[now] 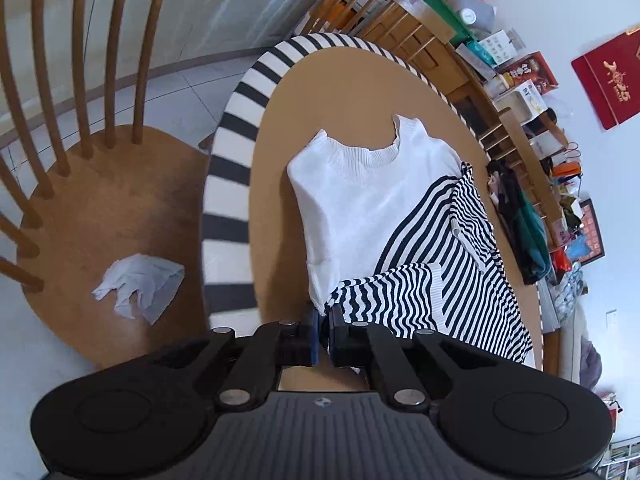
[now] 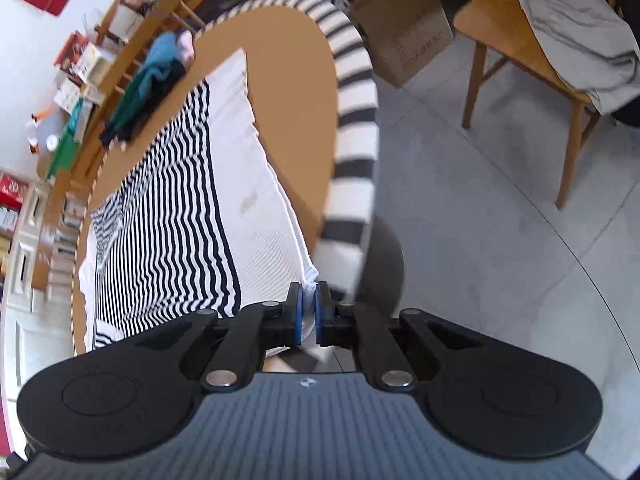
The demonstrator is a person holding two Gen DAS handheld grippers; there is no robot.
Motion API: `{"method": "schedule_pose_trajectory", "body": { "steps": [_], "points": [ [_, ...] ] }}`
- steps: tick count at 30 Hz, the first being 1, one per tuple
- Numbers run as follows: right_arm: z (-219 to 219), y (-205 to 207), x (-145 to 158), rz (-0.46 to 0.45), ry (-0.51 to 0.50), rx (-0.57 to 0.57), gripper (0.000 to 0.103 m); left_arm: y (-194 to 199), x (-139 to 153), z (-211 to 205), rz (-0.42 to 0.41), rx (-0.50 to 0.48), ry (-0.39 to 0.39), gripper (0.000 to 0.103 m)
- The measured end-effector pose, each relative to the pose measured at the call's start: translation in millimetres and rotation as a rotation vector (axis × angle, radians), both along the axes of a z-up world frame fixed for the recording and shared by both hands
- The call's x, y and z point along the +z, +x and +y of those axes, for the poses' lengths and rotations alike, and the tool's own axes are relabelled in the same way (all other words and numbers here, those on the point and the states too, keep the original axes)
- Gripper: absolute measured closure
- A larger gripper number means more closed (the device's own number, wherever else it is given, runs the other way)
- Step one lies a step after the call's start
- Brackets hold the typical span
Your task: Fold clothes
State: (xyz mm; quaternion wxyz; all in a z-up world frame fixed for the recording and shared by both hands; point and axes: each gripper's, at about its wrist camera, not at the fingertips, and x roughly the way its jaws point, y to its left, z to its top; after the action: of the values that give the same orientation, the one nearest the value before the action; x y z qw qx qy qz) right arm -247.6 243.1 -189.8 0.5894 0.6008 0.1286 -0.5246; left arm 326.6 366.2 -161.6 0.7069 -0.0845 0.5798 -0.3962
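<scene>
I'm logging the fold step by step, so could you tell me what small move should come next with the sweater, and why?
Probably carry the pinched hem forward toward the collar. The left gripper and right gripper are each shut on an edge of the sweater, which lies mostly flat on the table, its neckline at the far end.

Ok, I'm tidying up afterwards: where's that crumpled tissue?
In the left wrist view, the crumpled tissue lies on the wooden chair seat, left of the striped-edged table.

Sweater [image 1: 360,208] is laid on table [image 1: 276,184], w/ chair [image 1: 120,216] at left; tissue [image 1: 138,286] is left on chair seat.
</scene>
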Motion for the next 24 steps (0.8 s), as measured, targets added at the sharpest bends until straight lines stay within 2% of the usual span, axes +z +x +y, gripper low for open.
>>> {"method": "schedule_pose_trajectory", "body": {
  "steps": [4, 10, 14, 18, 20, 24],
  "points": [
    [7.4, -15.2, 5.9, -0.063, 0.029, -0.036, 0.098, -4.5, 10.8, 7.9, 0.013, 0.018, -0.006, 0.098],
    [-30.5, -16.3, 35.7, -0.188, -0.031, -0.054, 0.097, -3.0, 51.1, -39.9, -0.018, -0.03, -0.08, 0.098],
    [-69.5, -15.6, 50.3, -0.255, -0.058, -0.083, 0.097, 6.0, 79.8, -96.9, -0.069, -0.101, -0.114, 0.098],
    [-109.4, -17.7, 54.6, -0.282, -0.055, -0.134, 0.097, 18.7, 88.5, -162.1, -0.085, -0.157, -0.121, 0.098],
    [-130.7, -18.4, 52.4, -0.281, -0.043, -0.165, 0.097, 26.3, 86.5, -196.3, -0.086, -0.174, -0.114, 0.098],
    [-175.0, -9.5, 47.5, -0.215, -0.039, -0.19, 0.097, 38.6, 74.1, -265.5, -0.079, -0.201, -0.102, 0.098]
  ]
}}
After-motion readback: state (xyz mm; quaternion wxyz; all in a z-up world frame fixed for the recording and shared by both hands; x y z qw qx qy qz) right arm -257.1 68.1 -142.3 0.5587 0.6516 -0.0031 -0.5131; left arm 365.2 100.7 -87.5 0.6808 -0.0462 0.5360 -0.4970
